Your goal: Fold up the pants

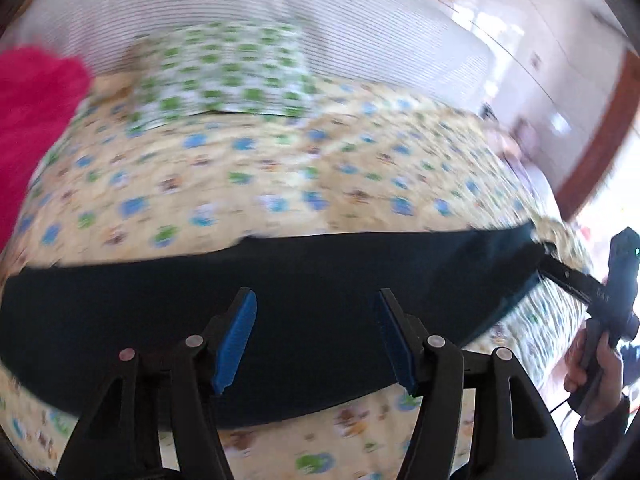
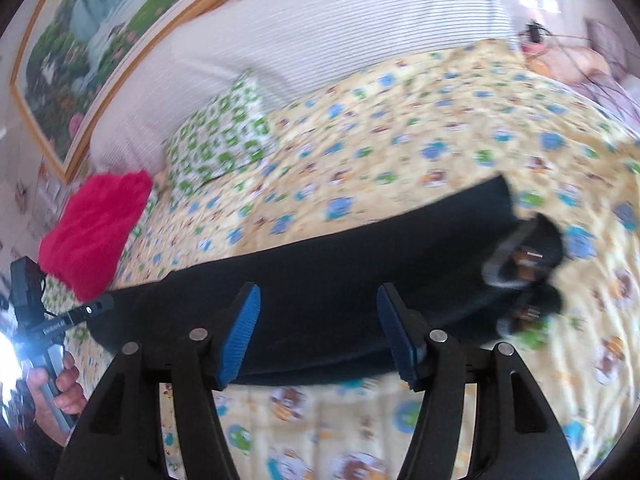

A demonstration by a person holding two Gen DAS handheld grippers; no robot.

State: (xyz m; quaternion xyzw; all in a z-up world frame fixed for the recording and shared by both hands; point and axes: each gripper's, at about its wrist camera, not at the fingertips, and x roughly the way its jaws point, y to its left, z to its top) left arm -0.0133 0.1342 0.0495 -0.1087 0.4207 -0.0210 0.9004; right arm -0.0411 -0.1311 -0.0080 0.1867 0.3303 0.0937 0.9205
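Both grippers' jaws gape, empty, above dark pants (image 1: 320, 280) on bedspread (image 1: 280, 180).

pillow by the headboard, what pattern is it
White with green blotchy shapes; the pillow shows best in the right wrist view.

Black grippers (image 1: 314, 338), ribbed blue pads (image 2: 240, 334)

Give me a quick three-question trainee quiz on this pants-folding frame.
1. True or false: the left gripper is clamped on the dark pants.
2. What colour is the cushion near the green-patterned pillow?
A red-pink
B grey
C brown
3. Fill in: the pants lie across the ____ bedsheet.

Key:
1. False; both it and the right gripper stand open, nothing between the pads.
2. A
3. Yellow patterned
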